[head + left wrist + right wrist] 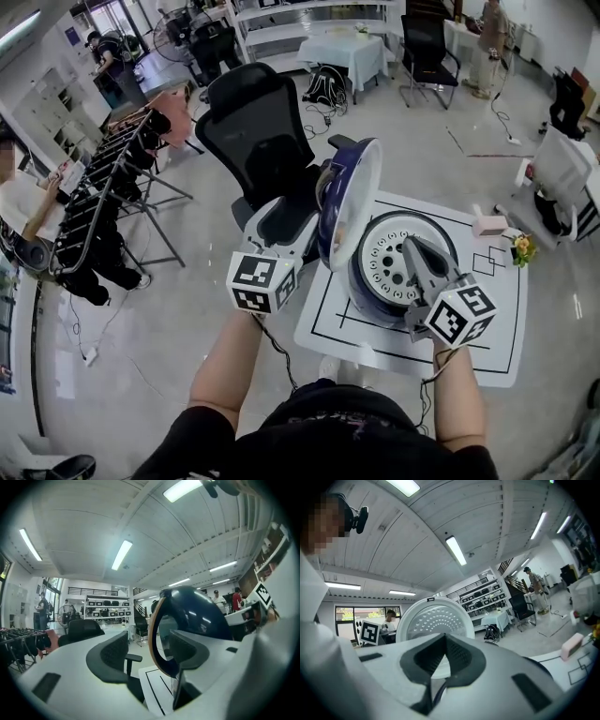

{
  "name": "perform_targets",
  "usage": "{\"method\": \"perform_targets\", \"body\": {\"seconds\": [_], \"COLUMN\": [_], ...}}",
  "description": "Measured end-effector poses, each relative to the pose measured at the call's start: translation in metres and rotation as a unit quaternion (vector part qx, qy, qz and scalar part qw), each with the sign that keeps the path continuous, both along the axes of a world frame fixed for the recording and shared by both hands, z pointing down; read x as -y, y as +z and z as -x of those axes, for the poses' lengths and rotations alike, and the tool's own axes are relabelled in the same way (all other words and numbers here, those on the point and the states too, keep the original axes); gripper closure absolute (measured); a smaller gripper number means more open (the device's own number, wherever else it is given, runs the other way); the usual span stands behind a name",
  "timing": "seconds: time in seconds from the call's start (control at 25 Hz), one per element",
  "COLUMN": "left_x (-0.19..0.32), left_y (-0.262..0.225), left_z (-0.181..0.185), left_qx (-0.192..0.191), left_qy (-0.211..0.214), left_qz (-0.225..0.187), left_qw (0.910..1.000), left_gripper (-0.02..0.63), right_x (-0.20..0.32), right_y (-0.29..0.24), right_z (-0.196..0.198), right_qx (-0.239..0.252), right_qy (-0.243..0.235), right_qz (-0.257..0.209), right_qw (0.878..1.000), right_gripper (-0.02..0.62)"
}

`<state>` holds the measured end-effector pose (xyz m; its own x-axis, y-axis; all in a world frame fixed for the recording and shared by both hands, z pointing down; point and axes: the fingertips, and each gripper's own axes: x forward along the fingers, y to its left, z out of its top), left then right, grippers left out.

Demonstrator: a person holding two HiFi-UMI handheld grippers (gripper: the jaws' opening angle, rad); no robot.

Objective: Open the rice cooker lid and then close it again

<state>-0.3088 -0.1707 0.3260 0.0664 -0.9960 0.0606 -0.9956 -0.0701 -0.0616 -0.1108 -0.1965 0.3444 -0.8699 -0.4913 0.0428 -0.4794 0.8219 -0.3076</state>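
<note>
Two grippers logged, left first: left gripper [149,654] noted with jaws spread wide at the dark outer side of the upright lid [349,202], rim lined up with the gap, no pinch visible; judged placed to swing it down. Rice cooker [375,292] found open on the marked surface [487,349]. Further right, right gripper [410,246] noted clamped together on nothing, facing the lid's white inner face, probably for guidance.

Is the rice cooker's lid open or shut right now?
Open. The lid stands upright at the left side of the cooker, and the head view looks straight down into the cooker's uncovered round inside.
</note>
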Motion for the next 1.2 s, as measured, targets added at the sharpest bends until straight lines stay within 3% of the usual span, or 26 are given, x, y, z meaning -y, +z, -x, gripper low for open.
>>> {"method": "perform_targets", "body": {"seconds": [0.64, 0.88, 1.04, 1.2], "left_x": [0.072, 0.088, 0.089, 0.09], "left_y": [0.011, 0.016, 0.011, 0.013], "left_z": [-0.014, -0.027, -0.045, -0.048], "left_qx": [0.012, 0.021, 0.025, 0.045], "left_qy": [0.104, 0.131, 0.144, 0.148], "left_qz": [-0.003, 0.006, 0.014, 0.018], "left_qw": [0.9945, 0.9912, 0.9891, 0.9877], "left_gripper": [0.338, 0.395, 0.478, 0.485], "right_x": [0.033, 0.036, 0.036, 0.039], "right_y": [0.008, 0.008, 0.002, 0.001], "right_z": [-0.004, -0.017, -0.037, -0.037], "right_qx": [0.001, 0.0, -0.001, 0.0], "right_qy": [0.091, 0.119, 0.13, 0.136], "right_qz": [-0.004, -0.005, -0.005, -0.009], "right_qw": [0.996, 0.993, 0.991, 0.991], "right_gripper": [0.594, 0.594, 0.594, 0.594]}}
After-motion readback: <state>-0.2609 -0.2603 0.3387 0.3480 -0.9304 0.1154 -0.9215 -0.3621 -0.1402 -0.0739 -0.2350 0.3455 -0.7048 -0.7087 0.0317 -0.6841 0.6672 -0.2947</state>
